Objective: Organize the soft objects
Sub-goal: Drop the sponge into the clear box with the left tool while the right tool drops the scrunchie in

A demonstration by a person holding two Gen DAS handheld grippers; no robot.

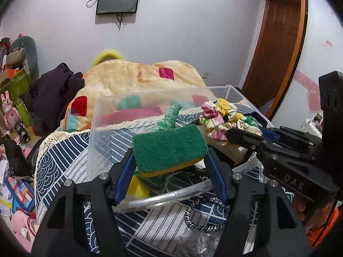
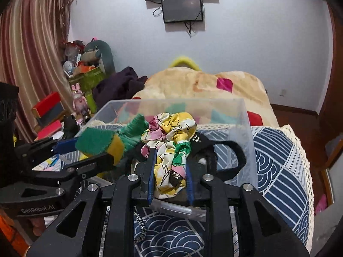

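Left gripper (image 1: 170, 160) was clamped on the green sponge (image 1: 169, 150), right gripper (image 2: 170, 173) clamped on the floral scrunchie (image 2: 171, 141). Both were held over the near edge of the clear bin (image 1: 107, 115) on the bed (image 2: 278, 160), sponge left of scrunchie.

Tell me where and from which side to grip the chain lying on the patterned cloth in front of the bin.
Grip the chain on its near curved run, coming straight down from above: it lies flat and looped on the cloth, so only a top-down pinch across the links fits.

Both grippers (image 1: 170, 160) (image 2: 170, 171) clamped, side by side
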